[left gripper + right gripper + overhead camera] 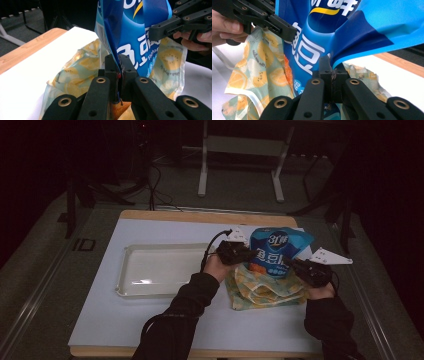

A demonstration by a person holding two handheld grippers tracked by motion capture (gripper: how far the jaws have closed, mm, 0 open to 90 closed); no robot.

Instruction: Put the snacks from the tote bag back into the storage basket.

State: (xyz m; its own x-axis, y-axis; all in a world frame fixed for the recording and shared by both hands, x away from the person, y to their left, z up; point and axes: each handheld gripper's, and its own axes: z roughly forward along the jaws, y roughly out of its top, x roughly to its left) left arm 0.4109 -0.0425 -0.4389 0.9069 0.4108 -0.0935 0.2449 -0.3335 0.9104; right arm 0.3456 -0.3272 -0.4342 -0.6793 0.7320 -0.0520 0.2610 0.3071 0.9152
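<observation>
A blue snack bag (276, 247) with white lettering stands upright in the mouth of a yellow lemon-print cloth bag (262, 290) that lies on the white table cover. My left gripper (245, 254) is shut on the snack bag's left edge (117, 53); my right gripper (292, 264) is shut on its right edge (337, 62). In the left gripper view my left gripper (118, 66) pinches the blue film, with the cloth bag (77, 72) behind it. My right gripper (331, 71) clamps the film just the same, and the cloth bag (257, 65) lies to its left.
A clear shallow tray (135, 285) lies to the left on the white cover (125, 325). The wooden table edge (200, 216) runs along the far side. Beyond it stand a white desk frame (240, 150) and dark stands on the carpet.
</observation>
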